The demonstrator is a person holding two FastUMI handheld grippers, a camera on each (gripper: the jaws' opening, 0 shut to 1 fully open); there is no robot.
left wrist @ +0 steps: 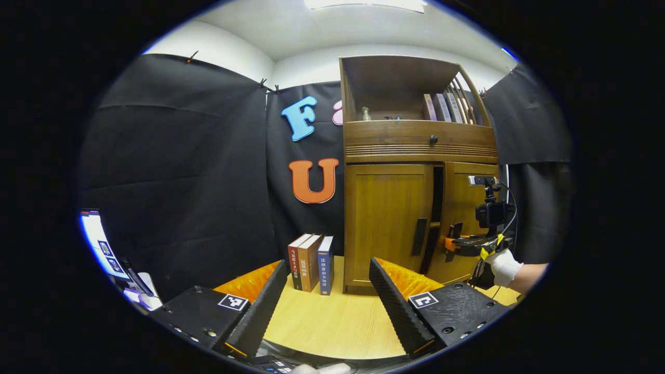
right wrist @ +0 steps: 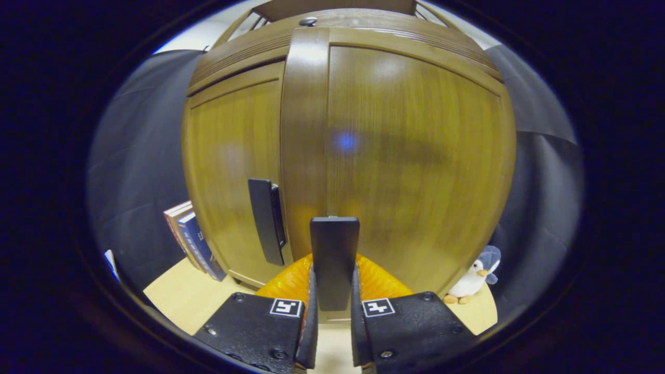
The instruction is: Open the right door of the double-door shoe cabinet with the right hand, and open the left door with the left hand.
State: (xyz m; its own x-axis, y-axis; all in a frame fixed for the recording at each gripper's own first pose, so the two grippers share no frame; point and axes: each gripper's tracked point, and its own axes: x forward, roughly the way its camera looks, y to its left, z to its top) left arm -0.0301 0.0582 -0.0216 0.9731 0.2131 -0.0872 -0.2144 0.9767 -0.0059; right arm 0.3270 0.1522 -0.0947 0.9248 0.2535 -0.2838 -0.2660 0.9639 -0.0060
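The right gripper (right wrist: 332, 306) is clenched on the dark flat handle (right wrist: 334, 259) of the brown wooden right door (right wrist: 415, 156), which stands ajar; the left gripper (left wrist: 327, 291) is released, apart from the closed left door (left wrist: 387, 218).

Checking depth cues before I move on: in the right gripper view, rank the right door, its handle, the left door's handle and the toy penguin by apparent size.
1. right door
2. right door's handle, nearest the camera, between the right gripper fingers
3. left door's handle, similar; nearness makes it unsure
4. toy penguin
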